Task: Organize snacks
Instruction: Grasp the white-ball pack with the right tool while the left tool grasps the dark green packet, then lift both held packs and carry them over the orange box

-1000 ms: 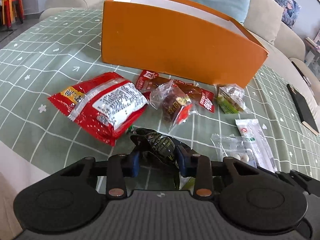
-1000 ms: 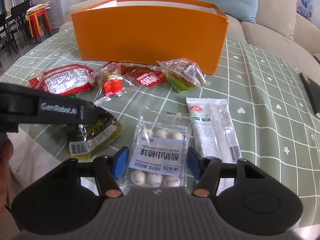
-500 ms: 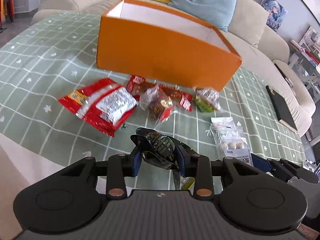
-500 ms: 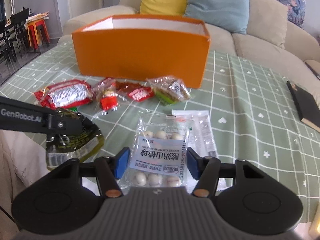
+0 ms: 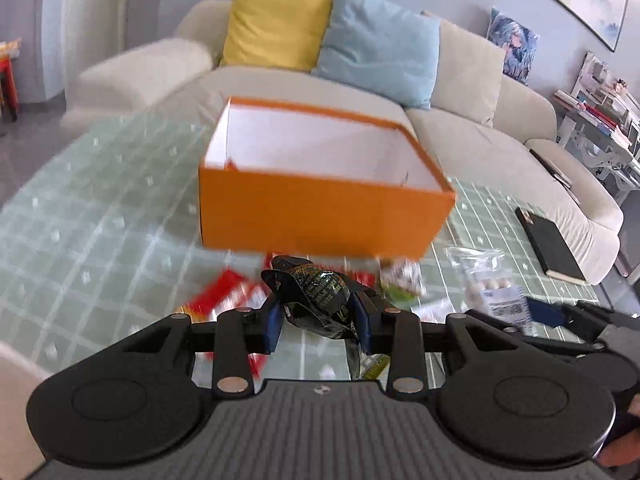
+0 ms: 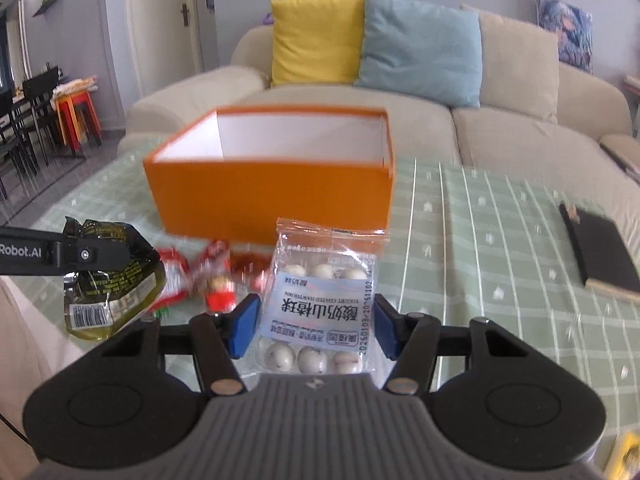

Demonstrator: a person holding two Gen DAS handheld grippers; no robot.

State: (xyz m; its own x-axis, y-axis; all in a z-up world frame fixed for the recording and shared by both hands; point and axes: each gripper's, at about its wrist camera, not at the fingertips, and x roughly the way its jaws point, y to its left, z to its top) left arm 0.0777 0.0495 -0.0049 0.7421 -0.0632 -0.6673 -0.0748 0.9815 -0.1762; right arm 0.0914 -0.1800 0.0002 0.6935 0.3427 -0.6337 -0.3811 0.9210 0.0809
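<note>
My left gripper (image 5: 316,318) pinches a dark packet (image 5: 316,296); my right gripper (image 6: 316,326) clamps a bag of white balls (image 6: 320,300). Ahead sits the orange box (image 6: 272,196). Only the right view shows the packet's barcode (image 6: 89,315).

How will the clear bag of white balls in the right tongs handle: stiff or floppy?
Likely floppy: the clear bag is thin film and stands crinkled in the right tongs. Probably light. The loose balls inside may shift when it tilts.
</note>
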